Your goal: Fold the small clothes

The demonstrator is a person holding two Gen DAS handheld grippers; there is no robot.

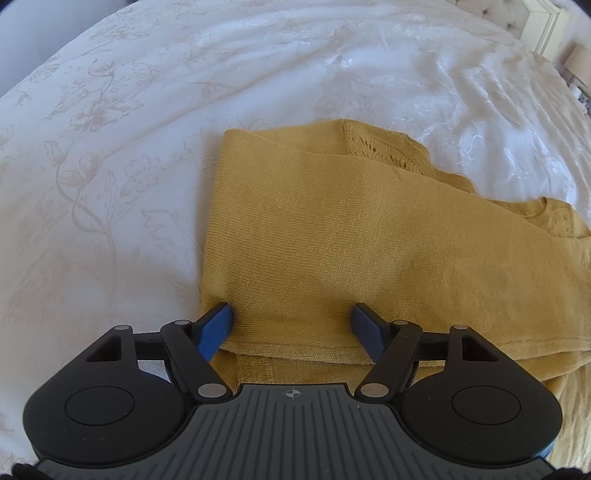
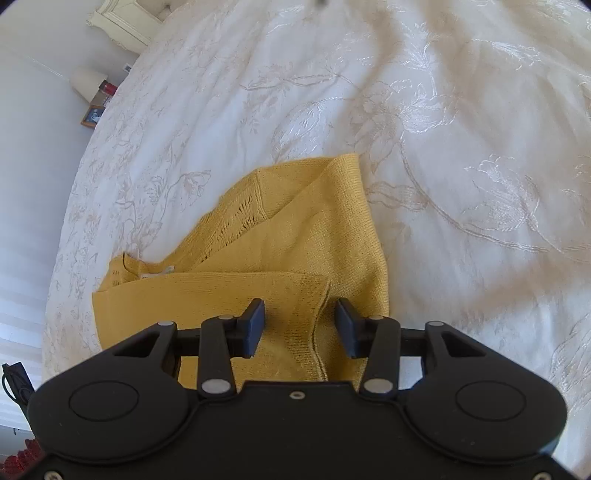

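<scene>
A mustard-yellow knit sweater [image 1: 369,236] lies partly folded on a white bedspread, one flap laid over the body and a lace-knit part showing at its far edge. My left gripper [image 1: 291,314] is open, its fingers straddling the near folded edge of the sweater. The sweater also shows in the right wrist view [image 2: 288,254], with its neckline and label at the left. My right gripper [image 2: 300,314] is open over the sweater's ribbed hem edge, holding nothing.
The white bedspread [image 1: 122,158] with pale floral embroidery stretches all around the sweater. A cream headboard or cabinet [image 2: 122,22] and a bedside table with a lamp [image 2: 88,83] and small items stand at the bed's far edge.
</scene>
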